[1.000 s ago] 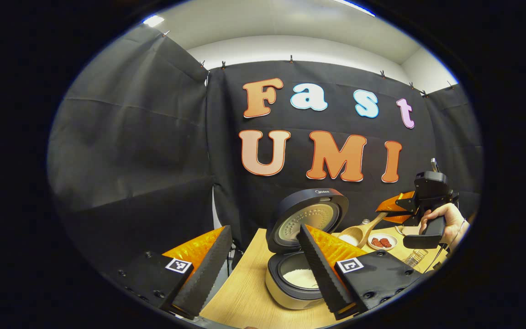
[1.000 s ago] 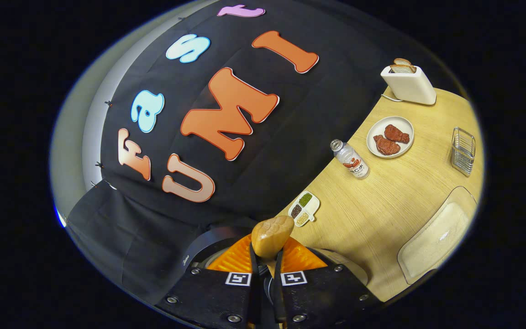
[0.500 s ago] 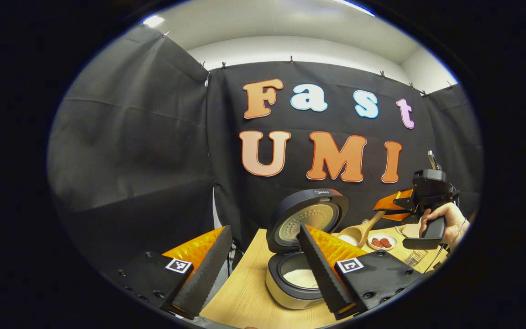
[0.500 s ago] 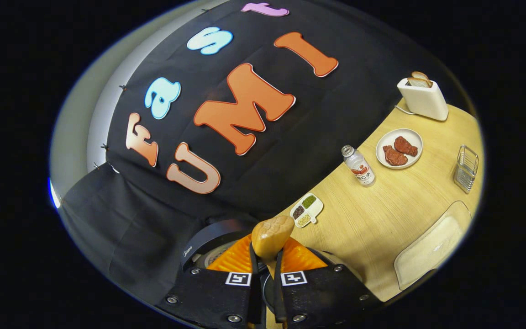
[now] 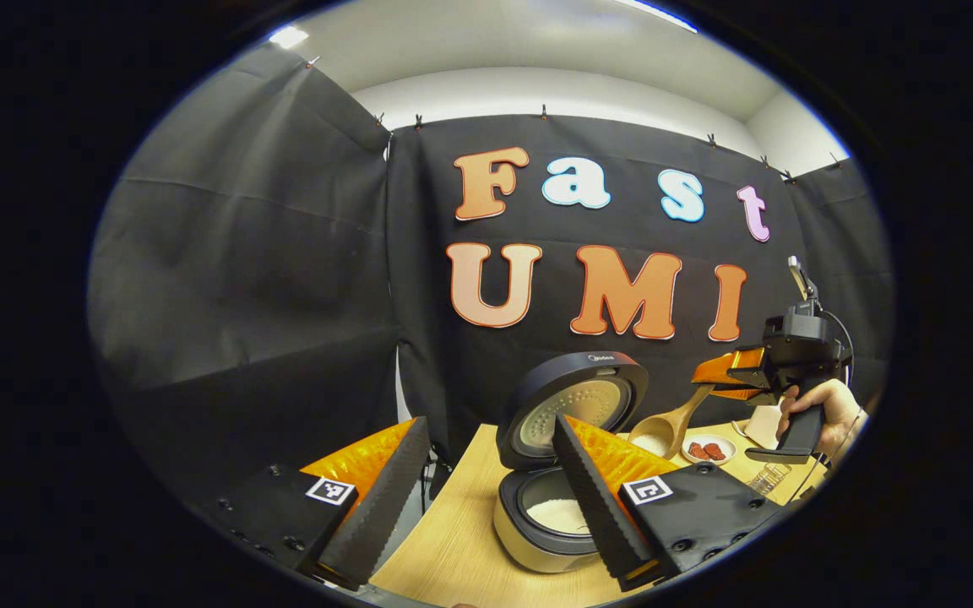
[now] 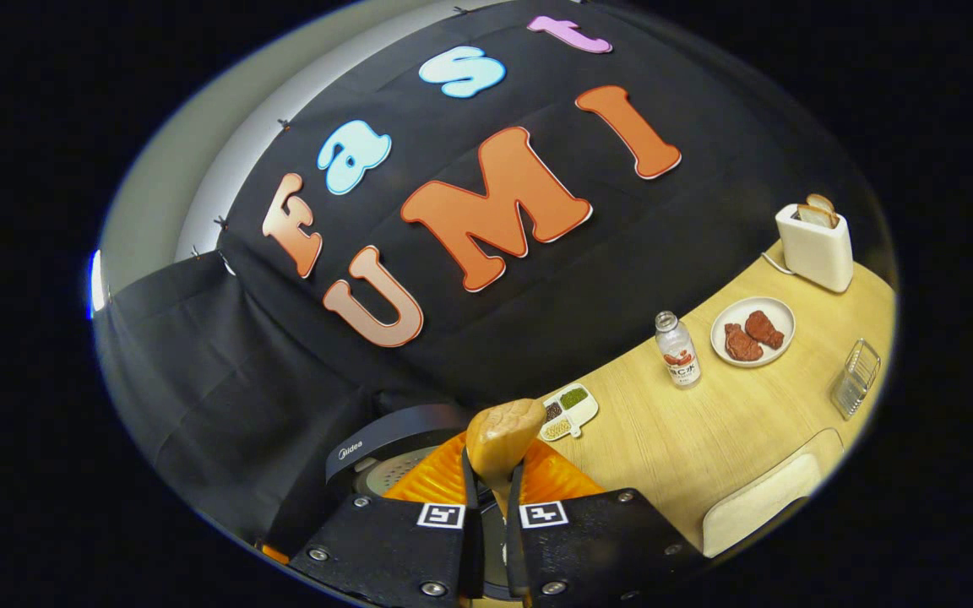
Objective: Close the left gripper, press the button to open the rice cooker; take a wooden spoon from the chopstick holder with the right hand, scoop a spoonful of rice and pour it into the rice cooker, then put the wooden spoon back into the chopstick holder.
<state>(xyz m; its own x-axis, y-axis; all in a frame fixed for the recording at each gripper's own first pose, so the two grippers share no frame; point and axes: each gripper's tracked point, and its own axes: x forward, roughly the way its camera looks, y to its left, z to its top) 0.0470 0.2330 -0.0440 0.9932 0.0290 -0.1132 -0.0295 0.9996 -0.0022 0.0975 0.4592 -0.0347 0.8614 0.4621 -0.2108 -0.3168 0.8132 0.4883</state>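
The rice cooker [image 5: 529,540] stands open on the wooden table, its lid [image 5: 575,404] raised and white rice in the pot [image 5: 552,513]. My left gripper [image 5: 486,507] is open with nothing between its fingers, which frame the cooker from close by. Farther right, a hand holds my right gripper [image 5: 719,376], shut on the handle of the wooden spoon [image 5: 662,432]. The spoon's bowl carries white rice and hangs beside the raised lid. In the right gripper view the spoon [image 6: 503,432] sticks up between the shut fingers of my right gripper [image 6: 486,494], above the cooker lid [image 6: 381,447].
A wire chopstick holder [image 6: 856,378] stands at the table's right edge, with a clear rice box [image 6: 769,502] nearer me. A toaster [image 6: 816,241], a plate of meat [image 6: 752,331], a bottle [image 6: 677,349] and a divided bean dish [image 6: 569,411] line the back.
My right gripper has risen a little and rolled with the spoon, so the table swings lower in its view. The left gripper has barely moved.
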